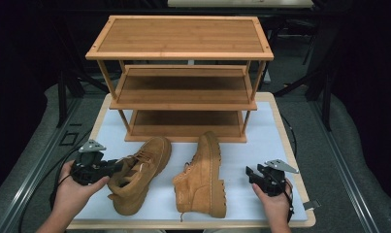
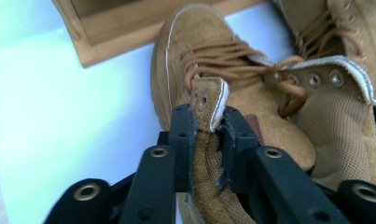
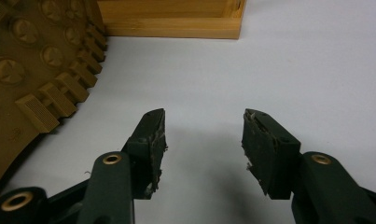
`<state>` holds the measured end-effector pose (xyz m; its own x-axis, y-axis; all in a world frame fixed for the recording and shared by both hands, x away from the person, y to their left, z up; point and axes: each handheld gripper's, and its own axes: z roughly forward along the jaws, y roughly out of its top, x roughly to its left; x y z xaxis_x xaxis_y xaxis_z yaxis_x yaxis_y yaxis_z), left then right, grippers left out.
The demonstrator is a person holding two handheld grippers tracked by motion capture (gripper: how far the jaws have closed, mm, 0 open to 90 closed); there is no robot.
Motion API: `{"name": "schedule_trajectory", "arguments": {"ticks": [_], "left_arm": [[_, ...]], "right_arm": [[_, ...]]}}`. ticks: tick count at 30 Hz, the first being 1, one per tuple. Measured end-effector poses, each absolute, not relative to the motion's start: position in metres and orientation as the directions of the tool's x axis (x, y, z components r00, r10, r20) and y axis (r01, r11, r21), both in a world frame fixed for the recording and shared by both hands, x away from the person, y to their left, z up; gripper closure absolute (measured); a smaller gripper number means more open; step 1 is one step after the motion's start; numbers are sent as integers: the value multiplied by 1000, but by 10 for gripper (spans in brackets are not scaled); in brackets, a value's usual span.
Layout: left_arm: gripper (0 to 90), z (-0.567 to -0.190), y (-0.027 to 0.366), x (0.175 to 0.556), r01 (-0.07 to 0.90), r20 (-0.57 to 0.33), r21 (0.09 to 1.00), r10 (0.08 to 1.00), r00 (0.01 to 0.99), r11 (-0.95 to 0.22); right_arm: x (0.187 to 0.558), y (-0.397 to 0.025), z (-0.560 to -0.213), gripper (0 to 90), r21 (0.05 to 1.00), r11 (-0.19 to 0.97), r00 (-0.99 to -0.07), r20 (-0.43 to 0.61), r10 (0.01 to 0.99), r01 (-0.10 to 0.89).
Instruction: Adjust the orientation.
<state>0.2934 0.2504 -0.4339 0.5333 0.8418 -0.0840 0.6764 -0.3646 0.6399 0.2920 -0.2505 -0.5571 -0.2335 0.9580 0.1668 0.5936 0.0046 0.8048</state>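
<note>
Two tan suede boots lie on the white table top. The left boot point(image 1: 137, 174) stands upright with its toe toward the shelf. My left gripper point(image 1: 116, 167) is shut on that boot's collar edge point(image 2: 209, 100), with the laces point(image 2: 223, 58) just beyond the jaws. The right boot point(image 1: 203, 174) lies on its side, its lugged sole point(image 3: 31, 79) facing right. My right gripper point(image 1: 249, 174) hovers open right of that sole, nothing between its fingers point(image 3: 150, 140).
A three-tier bamboo shoe rack point(image 1: 181, 58) stands at the back of the table, its bottom frame point(image 3: 171, 21) close ahead of the right gripper. The white table surface point(image 1: 261, 141) has a wooden rim; dark floor surrounds it.
</note>
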Motion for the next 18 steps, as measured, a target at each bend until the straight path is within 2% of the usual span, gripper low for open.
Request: {"name": "schedule_trajectory", "arguments": {"ticks": [2,3,6,7,8,11,18], "left_arm": [[671,-431,249,295,690,-84,618,841,534,-376],[642,-427,244,298,728,-76,551,844,531,-408],[611,-420,236,304,773,-56,446,848,527,-450],[610,-420,236,304,773,-56,446,848,527,-450],[610,-416,231,309,793,-39,383,849,526,-474],[610,-413,226,315,824,-34,302,858,513,-480],[615,-418,223,325,879,-69,177,885,461,-443]], "right_arm": [[292,-250,-557,489,804,5,-235,168,958,594],[292,-250,-557,489,805,8,-236,164,958,593],[292,-250,-557,489,805,4,-231,166,959,593],[292,-250,-557,489,805,4,-231,166,959,593],[292,-250,-558,489,808,-2,-235,173,956,589],[292,-251,-558,489,803,-3,-230,174,957,595],[293,-252,-559,489,799,-3,-229,176,957,601]]}}
